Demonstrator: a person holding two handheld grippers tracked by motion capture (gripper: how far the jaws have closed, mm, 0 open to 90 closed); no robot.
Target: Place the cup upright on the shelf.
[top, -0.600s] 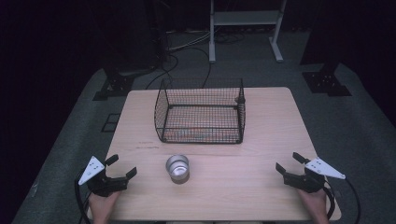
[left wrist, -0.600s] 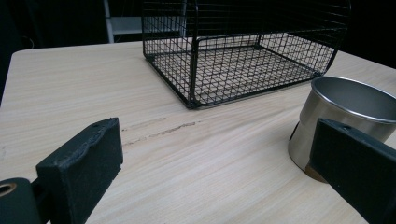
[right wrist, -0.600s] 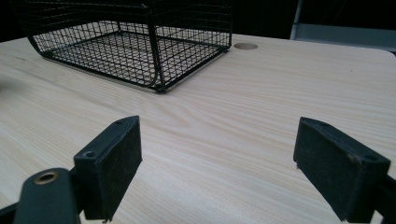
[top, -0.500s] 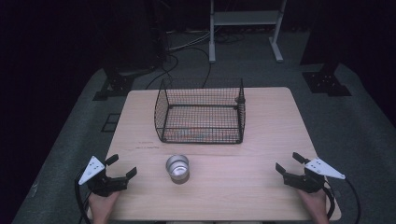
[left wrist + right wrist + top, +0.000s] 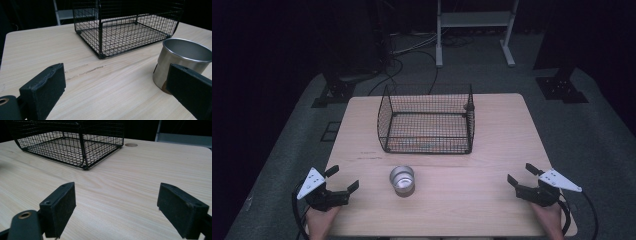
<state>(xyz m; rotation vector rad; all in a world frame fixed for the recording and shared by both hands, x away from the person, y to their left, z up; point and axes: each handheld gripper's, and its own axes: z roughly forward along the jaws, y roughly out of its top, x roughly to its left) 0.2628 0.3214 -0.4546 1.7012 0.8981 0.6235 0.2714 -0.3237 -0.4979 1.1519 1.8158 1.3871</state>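
A steel cup [image 5: 402, 180] stands upright and empty on the wooden table [image 5: 492, 150], in front of a black wire basket [image 5: 428, 120]. My left gripper [image 5: 343, 181] rests open at the table's near left, a short way left of the cup. In the left gripper view the cup [image 5: 182, 62] sits just behind the right jaw, with the basket [image 5: 127, 27] beyond. My right gripper [image 5: 521, 175] rests open at the near right with nothing between its jaws. In the right gripper view the basket [image 5: 67, 140] lies ahead to the left.
The basket holds nothing that I can make out. A round cable hole [image 5: 131, 145] is set in the table near the basket's corner. Beyond the table, cables and stand legs [image 5: 472, 35] lie on the dark floor.
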